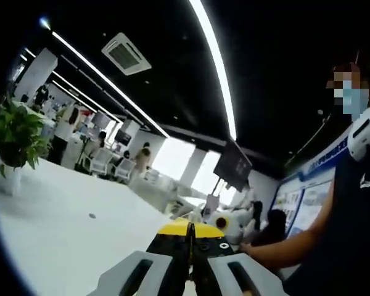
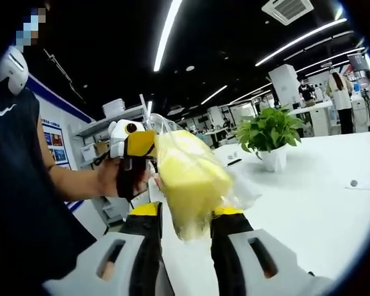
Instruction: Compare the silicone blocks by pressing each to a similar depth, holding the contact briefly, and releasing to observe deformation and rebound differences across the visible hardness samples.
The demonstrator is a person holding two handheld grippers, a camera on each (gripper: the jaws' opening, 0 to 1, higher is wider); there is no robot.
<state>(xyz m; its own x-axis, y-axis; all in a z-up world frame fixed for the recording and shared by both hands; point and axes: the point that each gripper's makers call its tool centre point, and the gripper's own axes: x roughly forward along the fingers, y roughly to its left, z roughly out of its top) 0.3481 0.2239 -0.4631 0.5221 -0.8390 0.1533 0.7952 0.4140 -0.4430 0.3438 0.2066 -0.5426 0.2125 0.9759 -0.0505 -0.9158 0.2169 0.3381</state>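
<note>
In the right gripper view a soft yellow silicone block inside a clear plastic bag is clamped between my right gripper's jaws and held up above the white table. My left gripper, carried by a person's hand, comes in from the left, its yellow-tipped jaws closed right beside the bag's upper left edge. In the left gripper view my left gripper has its jaws pressed together with nothing visible between them.
A potted green plant stands on the white table. A small dark dot lies on the tabletop. The person in a dark shirt stands close. Chairs, shelves and other people are far behind.
</note>
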